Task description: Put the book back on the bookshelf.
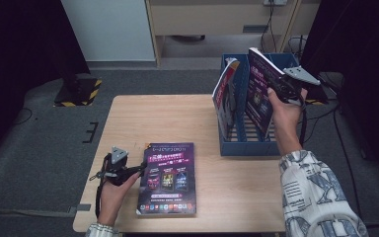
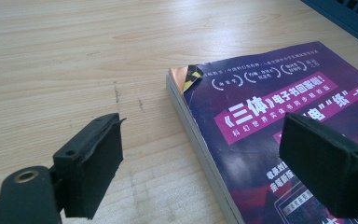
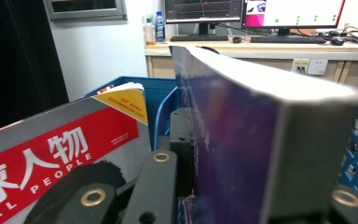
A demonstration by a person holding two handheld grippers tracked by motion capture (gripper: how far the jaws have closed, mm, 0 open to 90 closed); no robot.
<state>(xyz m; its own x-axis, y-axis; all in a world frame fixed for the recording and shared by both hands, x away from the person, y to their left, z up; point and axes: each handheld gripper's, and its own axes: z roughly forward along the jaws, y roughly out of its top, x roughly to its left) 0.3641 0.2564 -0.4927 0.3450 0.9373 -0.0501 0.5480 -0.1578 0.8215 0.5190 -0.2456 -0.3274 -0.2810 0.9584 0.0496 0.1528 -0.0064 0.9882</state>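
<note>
The right gripper is pinching a purple book by its edge, holding it upright over the blue rack at the table's far right. The book is hanging above a slot, leaning a little, its bottom not yet down between the dividers. Best way through this, I'd say: square the book to the slot, lower it straight, and let go only once the rack is carrying it.

In the right gripper view, a red-covered magazine is leaning in the neighbouring slot, just beside the held book, and it is the thing most likely to get bumped or pushed over on the way down. The divider between them is also looking like a catch point for the book's lower corner.

Down at the near left, the left gripper is waiting with its jaws spread wide, straddling the edge of a second book lying flat on the table, not gripping it. That book's near corner is curling up slightly.
</note>
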